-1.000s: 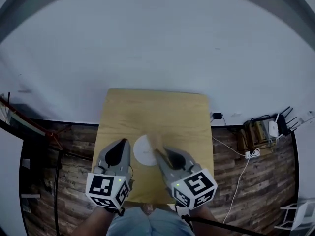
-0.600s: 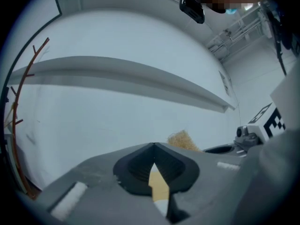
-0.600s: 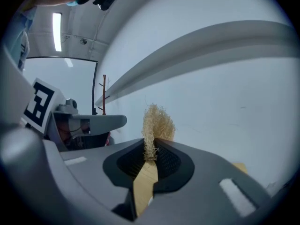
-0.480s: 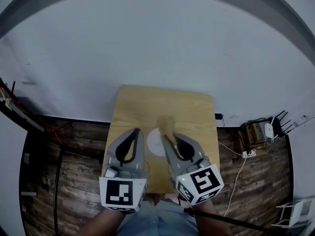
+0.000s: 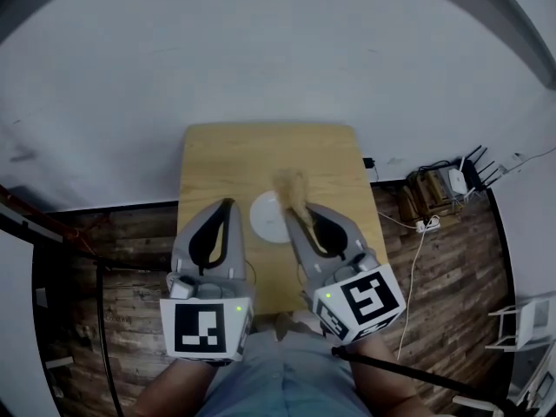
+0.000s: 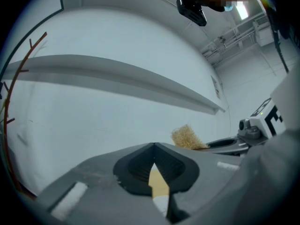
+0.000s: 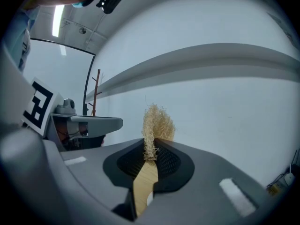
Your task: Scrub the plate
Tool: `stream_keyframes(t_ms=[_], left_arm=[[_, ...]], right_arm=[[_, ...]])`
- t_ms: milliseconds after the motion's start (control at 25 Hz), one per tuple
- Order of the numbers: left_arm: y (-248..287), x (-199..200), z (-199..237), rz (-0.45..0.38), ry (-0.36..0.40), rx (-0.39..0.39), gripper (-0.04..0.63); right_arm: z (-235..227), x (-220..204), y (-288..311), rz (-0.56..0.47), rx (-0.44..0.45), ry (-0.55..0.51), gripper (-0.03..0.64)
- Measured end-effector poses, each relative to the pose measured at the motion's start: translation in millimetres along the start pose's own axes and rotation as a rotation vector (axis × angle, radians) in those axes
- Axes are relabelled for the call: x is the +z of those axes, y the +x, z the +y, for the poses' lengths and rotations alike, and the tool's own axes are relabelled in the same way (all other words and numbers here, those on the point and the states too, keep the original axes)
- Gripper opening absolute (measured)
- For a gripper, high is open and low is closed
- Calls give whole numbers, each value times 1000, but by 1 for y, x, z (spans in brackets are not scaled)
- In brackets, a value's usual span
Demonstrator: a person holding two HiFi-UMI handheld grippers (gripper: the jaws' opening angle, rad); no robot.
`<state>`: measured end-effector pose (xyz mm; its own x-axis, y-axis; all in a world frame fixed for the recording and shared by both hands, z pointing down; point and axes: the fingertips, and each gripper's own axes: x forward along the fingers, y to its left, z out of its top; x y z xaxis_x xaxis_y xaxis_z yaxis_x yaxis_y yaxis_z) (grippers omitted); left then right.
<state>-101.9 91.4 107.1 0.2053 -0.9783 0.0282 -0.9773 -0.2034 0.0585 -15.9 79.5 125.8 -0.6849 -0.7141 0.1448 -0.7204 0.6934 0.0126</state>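
Below the pale wall (image 5: 261, 42), a floor of dark wooden planks (image 5: 122, 250) is being seen on either side of a light wooden surface (image 5: 261, 155), with a tangle of cables (image 5: 430, 194) lying on the floor off to the right. Over the near half of the surface, the left tool (image 5: 228, 203) and the right tool (image 5: 292, 208) are being held side by side, both pointing away from the person. The left tool's jaws are being pressed together at the tips with nothing between them. A white plate (image 5: 266, 216) is being seen lying flat on the surface between the two tools. A tuft of straw-coloured scrubber (image 5: 291, 185) is being pinched in the right tool's jaws and is sticking out beyond their tips, over the plate's far right edge; whether it is touching the plate cannot be told
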Motion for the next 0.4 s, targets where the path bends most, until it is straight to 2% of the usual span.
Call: stream_keyframes(t_ms=[400], left_arm=[[2, 3, 4, -7, 3, -42, 21]], right_arm=[[8, 1, 2, -4, -26, -16, 46]])
